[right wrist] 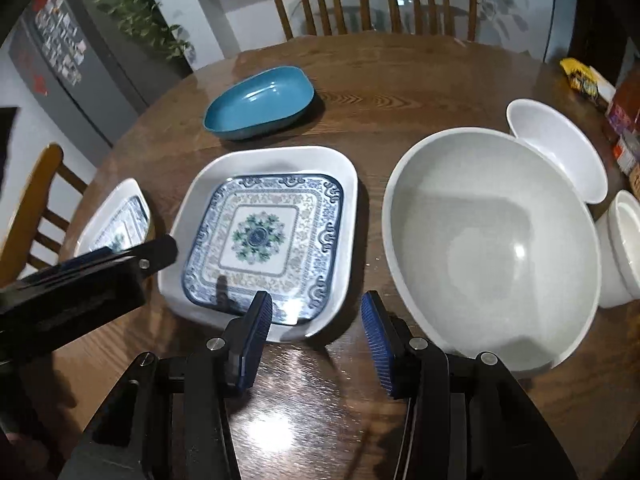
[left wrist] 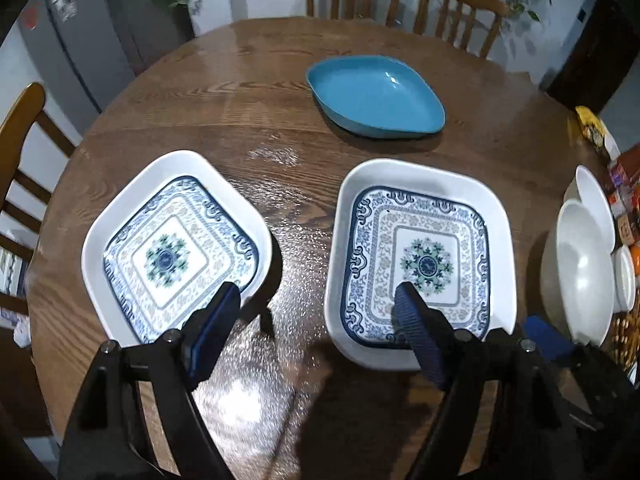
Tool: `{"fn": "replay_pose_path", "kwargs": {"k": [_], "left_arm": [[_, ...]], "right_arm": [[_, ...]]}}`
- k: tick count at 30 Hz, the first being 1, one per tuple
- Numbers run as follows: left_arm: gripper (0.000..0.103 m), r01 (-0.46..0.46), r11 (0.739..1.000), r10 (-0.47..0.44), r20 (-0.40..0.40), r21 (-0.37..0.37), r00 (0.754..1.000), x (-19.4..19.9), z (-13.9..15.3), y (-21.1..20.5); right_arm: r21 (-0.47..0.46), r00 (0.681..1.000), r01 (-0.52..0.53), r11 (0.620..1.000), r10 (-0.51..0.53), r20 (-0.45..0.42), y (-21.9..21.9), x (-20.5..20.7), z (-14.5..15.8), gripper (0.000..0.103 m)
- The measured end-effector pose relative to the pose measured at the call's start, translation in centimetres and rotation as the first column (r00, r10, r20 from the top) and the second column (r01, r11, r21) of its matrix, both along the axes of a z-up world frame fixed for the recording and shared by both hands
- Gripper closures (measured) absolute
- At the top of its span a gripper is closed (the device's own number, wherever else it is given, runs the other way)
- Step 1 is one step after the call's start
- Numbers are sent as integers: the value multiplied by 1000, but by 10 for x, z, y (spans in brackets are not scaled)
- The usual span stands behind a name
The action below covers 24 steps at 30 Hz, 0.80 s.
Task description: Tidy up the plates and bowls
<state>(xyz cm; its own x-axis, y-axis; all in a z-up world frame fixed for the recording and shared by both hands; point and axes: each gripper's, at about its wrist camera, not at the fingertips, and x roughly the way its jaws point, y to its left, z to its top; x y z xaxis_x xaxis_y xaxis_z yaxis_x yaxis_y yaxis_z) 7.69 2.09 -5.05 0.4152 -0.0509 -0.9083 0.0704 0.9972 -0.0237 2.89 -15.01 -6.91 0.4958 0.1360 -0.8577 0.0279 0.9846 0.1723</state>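
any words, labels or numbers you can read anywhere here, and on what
None can be read.
Yellow packet at the table's far right edge: dark print, too blurred.
Boxes beside it: coloured labels, too small and blurred.
Fridge: papers and red stickers, nothing legible.
Patterned plates, blue dish and white bowls: no text, only ornament on the plates.

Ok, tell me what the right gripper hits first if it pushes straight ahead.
Probably bare table: the open right gripper points into the gap between the patterned square plate and the large white bowl. Depth is unclear.
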Motion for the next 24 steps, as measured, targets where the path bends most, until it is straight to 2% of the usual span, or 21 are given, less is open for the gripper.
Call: {"fn": "replay_pose_path", "kwargs": {"k": [2,4,9,11,12,15,18,19,20,21,24], "left_arm": [[26,20,1000,-21,-41,-23,999,4,-9,0],[25,30,1000,-30,-27,-8,999,4,-11,0],[25,43,999,-43,-28,8,999,7,-13,2],[28,51,999,-50,-34,10,998,9,-14,2],[33,58,998,-58,-35,10,998,9,-14,1],[42,78,996,-79,-43,-34,996,8,-12,1],[43,80,994,-83,-43,-69,996,2,-9,4],[47,73,992,-78,-50,-104,996,-1,-6,8],[47,61,985,-70,-51,-161,996,-4,-1,15],[47,54,981,-63,-44,-184,997,-7,4,18],[47,61,974,-70,-34,-217,997,-10,15,26]], "right_arm": [[-42,1000,14,999,-15,-12,3,2,-2,56],[-23,1000,6,1000,-7,-11,6,2,-3,56],[-92,999,8,996,-12,-43,16,12,-9,56],[-99,998,2,995,-8,-55,21,17,-12,56],[-104,998,4,995,-11,-61,23,19,-13,56],[-107,998,11,994,-17,-57,22,21,-13,56],[-122,997,28,992,-36,-65,19,20,-14,56],[-117,997,27,993,-35,-68,19,20,-14,56],[-114,997,24,993,-32,-71,19,21,-14,56],[-106,997,26,994,-34,-73,18,21,-14,56],[-103,997,36,994,-42,-65,16,20,-11,56]]}}
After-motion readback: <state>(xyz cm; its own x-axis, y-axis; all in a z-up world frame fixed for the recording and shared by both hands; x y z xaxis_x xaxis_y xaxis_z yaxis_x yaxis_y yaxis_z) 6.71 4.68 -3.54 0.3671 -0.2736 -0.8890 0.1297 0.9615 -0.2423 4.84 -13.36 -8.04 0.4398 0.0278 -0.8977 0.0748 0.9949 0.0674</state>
